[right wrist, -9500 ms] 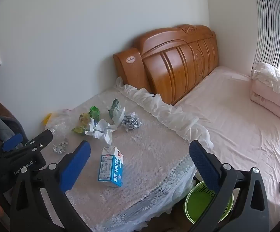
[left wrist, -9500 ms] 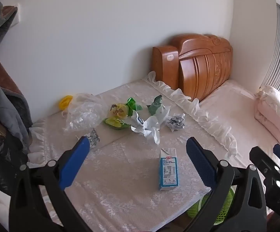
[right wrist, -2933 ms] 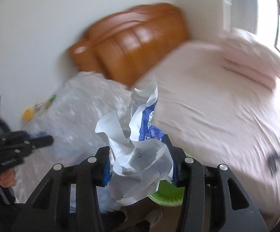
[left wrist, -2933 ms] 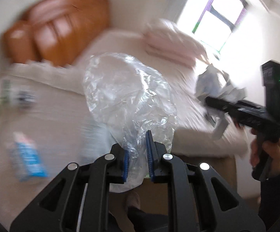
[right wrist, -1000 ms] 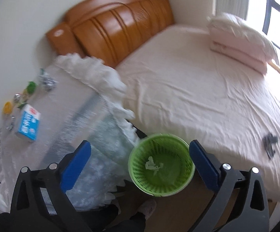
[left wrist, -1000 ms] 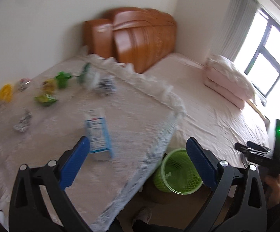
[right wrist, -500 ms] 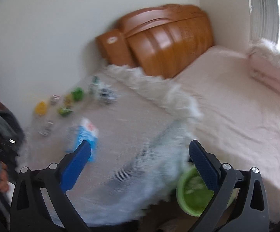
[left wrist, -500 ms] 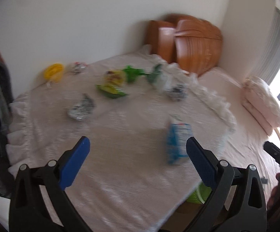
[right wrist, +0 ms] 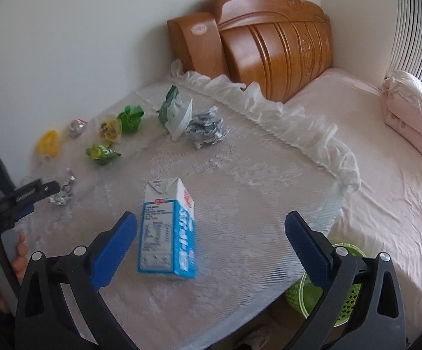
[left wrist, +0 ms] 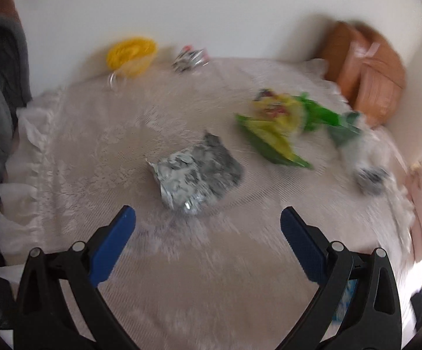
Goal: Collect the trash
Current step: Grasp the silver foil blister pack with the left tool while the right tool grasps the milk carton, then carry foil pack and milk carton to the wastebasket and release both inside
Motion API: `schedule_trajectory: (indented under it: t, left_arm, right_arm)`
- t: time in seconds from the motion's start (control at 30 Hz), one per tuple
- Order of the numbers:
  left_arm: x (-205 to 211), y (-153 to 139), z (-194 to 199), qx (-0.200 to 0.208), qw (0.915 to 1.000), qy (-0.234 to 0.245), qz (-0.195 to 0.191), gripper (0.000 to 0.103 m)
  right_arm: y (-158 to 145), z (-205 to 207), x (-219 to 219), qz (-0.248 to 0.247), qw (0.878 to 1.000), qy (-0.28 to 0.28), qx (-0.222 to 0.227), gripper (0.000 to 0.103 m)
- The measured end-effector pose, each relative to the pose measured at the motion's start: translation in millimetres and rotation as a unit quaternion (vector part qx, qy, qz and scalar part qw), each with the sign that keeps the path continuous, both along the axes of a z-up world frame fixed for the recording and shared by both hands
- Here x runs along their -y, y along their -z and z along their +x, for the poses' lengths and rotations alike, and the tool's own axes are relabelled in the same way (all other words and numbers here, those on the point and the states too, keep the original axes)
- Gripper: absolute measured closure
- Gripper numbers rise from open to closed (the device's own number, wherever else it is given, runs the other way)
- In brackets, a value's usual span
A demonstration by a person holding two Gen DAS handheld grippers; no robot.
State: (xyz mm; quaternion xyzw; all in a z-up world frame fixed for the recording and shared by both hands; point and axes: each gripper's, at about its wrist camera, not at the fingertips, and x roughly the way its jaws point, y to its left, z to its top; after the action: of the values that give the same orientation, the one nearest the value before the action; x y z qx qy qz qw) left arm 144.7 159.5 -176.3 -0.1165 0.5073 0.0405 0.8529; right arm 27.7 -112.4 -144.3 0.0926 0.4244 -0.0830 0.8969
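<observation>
Left hand-held gripper (left wrist: 208, 223) agape above blurred foil wrapper (left wrist: 194, 172), edges smeared.

Soft daylight fills both fisheye views, entering from about 3 o'clock, where the frame edge burns out to white glare. Shadows are faint and short. The left wrist view is smeared by motion blur: the crumpled foil wrapper (left wrist: 194, 175) near the centre stays fairly readable, while the green and yellow wrappers (left wrist: 278, 129) toward 2 o'clock streak badly. The right wrist view is sharper; print on the milk carton (right wrist: 168, 227) is slightly soft. Straight lines bow toward the dark circular rims, and the headboard (right wrist: 266, 43) curves at 12 o'clock.
</observation>
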Motion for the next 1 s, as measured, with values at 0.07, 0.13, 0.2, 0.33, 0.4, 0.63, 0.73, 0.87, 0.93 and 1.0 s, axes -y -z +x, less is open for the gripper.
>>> schedule_trajectory:
  t: [0.07,0.13,0.2,0.33,0.4,0.63,0.73,0.87,0.93,1.0]
  left_arm:
    - [-4,14,18,-0.019,0.9995,-0.026,-0.004,0.008]
    - [-9,26,31,-0.034,0.9981,-0.051,0.001,0.008]
    - [-12,39,43,-0.057,0.9955,-0.075,-0.001,0.008]
    - [-9,48,55,-0.06,0.9937,-0.093,0.015,0.008]
    - [-5,50,59,-0.065,0.9934,-0.091,0.025,0.012]
    - [0,48,51,-0.047,0.9958,-0.064,0.046,0.031]
    - [-6,43,44,-0.04,0.9969,-0.058,0.034,0.031]
    - [-11,28,34,-0.019,0.9985,-0.037,0.035,0.031]
    - [-12,16,21,-0.006,0.9989,-0.026,0.038,0.031]
    - [-11,5,10,0.001,0.9991,-0.014,0.041,0.031]
  right_arm:
    - [8,7,-9,-0.009,1.0,0.006,-0.01,0.002]
    - [17,15,-16,-0.012,1.0,0.012,-0.023,0.002]
    - [26,20,-19,-0.014,0.999,0.022,-0.036,0.002]
    - [40,26,-18,-0.001,0.998,0.034,-0.054,0.002]
    - [42,25,-15,0.016,0.998,0.035,-0.052,0.002]
    - [43,25,-11,0.04,0.997,0.02,-0.057,0.002]
    - [41,24,-12,0.056,0.997,0.011,-0.056,0.002]
    - [40,30,-18,0.055,0.997,-0.002,-0.061,0.002]
    - [45,37,-22,0.049,0.996,-0.008,-0.075,0.002]
    - [54,44,-27,0.037,0.995,-0.014,-0.092,0.002]
